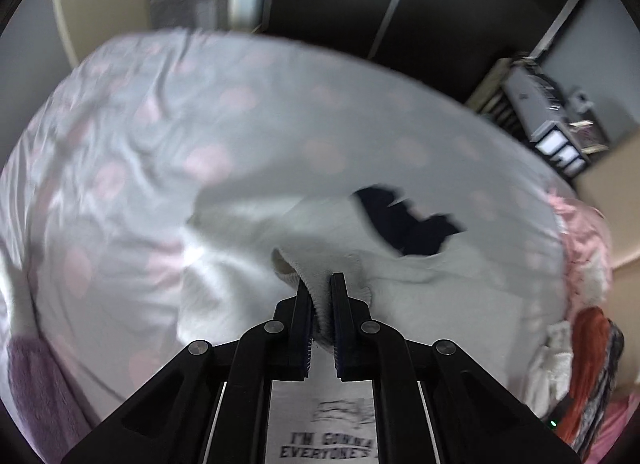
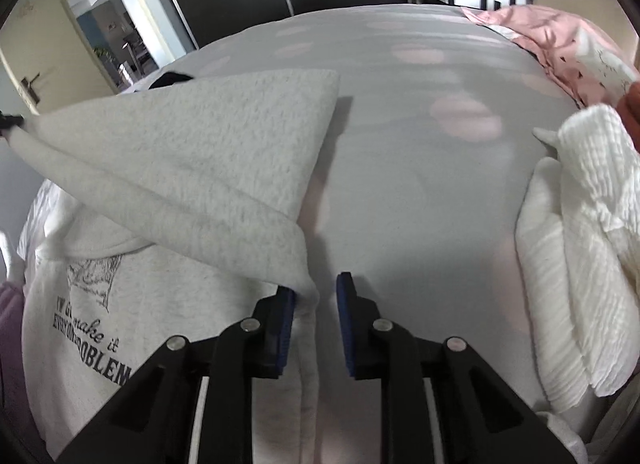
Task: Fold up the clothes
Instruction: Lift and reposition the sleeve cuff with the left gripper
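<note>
My left gripper (image 1: 321, 284) is clamped on the sweatshirt's (image 2: 168, 167) ribbed cuff (image 1: 316, 270), sleeve lifted off the bed (image 2: 420, 167). My right gripper (image 2: 316, 288) has fingers apart, the sweatshirt's edge against the left pad, not pinched.

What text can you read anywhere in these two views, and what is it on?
"I'M GONNA", "EVERYONE'S", rest hidden: sweatshirt, left wrist view.
"make it", "EVERYON... PROBLEM", partly hidden by the gripper: same sweatshirt print, right wrist view.
Drawing above the words: too blurred to read.
</note>
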